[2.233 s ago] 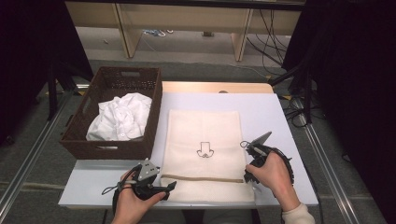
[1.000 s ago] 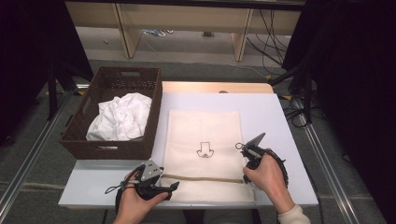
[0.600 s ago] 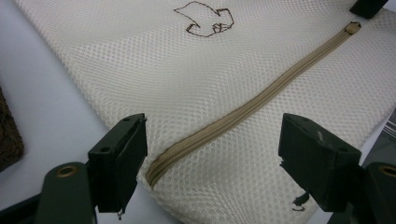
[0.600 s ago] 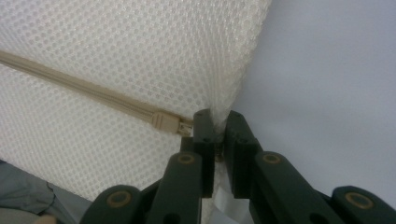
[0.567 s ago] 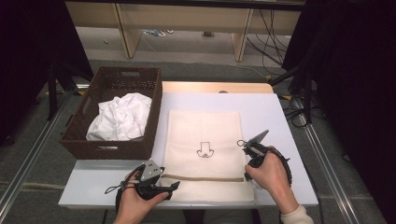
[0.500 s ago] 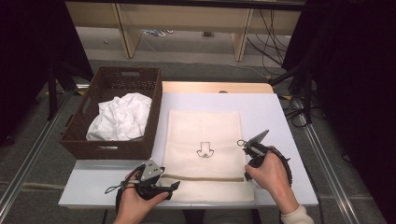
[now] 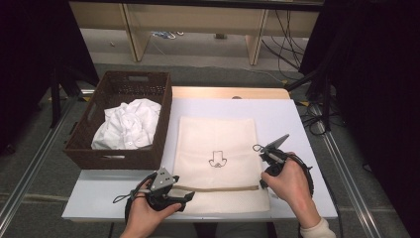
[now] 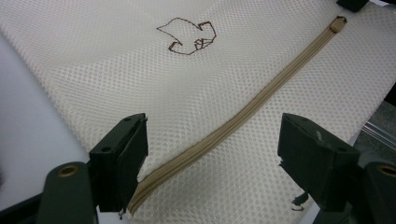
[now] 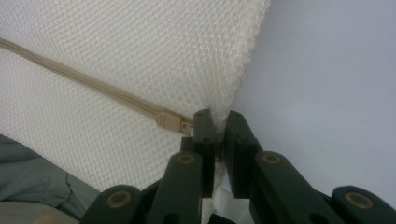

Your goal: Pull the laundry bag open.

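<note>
Mesh bag (image 9: pixel 116 60) edge vanishes between the right tool (image 9: pixel 215 122) jaws; pinched part unseen. Zipper (image 8: pixel 243 116) near end hidden under left tool (image 8: pixel 212 154) jaw. Embroidered motif (image 7: pixel 217 159) too small to identify.

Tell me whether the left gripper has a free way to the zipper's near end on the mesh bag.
Probably yes: the left gripper hangs open over the zipper of the mesh bag, nothing between them.
</note>
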`<action>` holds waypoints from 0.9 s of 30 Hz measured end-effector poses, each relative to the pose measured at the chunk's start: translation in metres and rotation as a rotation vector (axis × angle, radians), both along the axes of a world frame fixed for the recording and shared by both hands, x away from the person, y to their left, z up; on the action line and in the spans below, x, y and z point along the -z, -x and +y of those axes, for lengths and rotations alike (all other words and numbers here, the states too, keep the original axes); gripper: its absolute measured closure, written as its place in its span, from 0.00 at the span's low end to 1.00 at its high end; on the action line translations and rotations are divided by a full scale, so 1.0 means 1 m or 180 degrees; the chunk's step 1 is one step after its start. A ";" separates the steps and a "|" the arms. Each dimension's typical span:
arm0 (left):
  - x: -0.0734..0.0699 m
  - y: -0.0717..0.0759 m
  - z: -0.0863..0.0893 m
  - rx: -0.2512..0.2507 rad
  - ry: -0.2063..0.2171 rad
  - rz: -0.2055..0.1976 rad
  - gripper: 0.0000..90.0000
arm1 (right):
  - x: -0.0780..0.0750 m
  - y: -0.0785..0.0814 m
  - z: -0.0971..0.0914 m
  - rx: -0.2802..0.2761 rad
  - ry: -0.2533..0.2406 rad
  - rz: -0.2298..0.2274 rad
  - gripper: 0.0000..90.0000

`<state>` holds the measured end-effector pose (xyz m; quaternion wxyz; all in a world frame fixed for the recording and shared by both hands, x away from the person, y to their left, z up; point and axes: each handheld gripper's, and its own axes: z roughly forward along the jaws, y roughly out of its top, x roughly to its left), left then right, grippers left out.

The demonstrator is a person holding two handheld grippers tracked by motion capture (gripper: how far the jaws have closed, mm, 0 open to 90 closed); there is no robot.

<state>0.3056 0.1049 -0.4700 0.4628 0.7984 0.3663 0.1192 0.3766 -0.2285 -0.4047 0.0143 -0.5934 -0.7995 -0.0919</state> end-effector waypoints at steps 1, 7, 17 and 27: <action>0.000 0.000 0.000 0.0002 0.0008 0.0004 0.27 | -0.003 0.001 0.001 0.0062 0.0002 0.0096 0.94; -0.006 -0.003 -0.003 0.0136 -0.0099 -0.0038 0.27 | -0.011 0.001 0.002 0.0049 -0.0041 0.0051 0.94; -0.013 -0.009 -0.020 0.0370 0.0041 -0.0092 0.28 | -0.016 0.000 0.001 -0.0003 -0.0053 -0.0045 0.94; -0.019 -0.020 -0.038 0.0575 0.0034 -0.0113 0.28 | -0.020 -0.001 0.005 0.0087 -0.0054 -0.0027 0.94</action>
